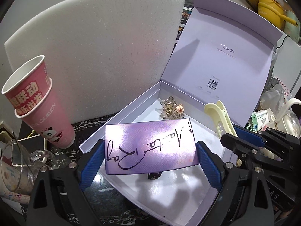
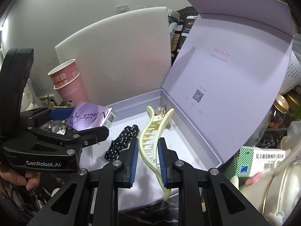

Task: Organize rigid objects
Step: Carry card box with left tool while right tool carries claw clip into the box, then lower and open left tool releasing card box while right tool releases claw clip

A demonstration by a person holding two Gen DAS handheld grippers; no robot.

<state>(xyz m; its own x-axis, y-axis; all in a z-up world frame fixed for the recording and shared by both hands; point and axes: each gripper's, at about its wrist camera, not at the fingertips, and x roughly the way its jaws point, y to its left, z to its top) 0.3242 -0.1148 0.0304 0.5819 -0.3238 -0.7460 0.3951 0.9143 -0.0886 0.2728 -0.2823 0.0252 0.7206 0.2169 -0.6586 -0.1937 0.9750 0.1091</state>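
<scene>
Gripping glossy purple box (image 1: 150, 146), toothed cream clip (image 2: 150, 141)

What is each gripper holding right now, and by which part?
The left gripper holds the purple box by its two short ends. The right gripper grips the cream hair claw across its toothed middle. Both are over the open gift box.

Right gripper (image 2: 146, 156) closed on cream clip (image 2: 153, 137), blue fingers (image 2: 133, 158) pressing both sides, clip's open end toward the box (image 2: 188, 131). Box open, lilac lid (image 2: 235, 66) upright with QR code. Inside on the white floor: dotted black clip (image 2: 122, 141), left of the cream one; clear clip (image 2: 160, 110) near the back wall. At left, left gripper (image 2: 82, 119) clamping purple card box (image 2: 90, 117) above the box's left edge. Behind: stacked pink cups (image 2: 69, 82), white foam (image 2: 116, 56). Green-striped carton (image 2: 254, 160) at right.
</scene>
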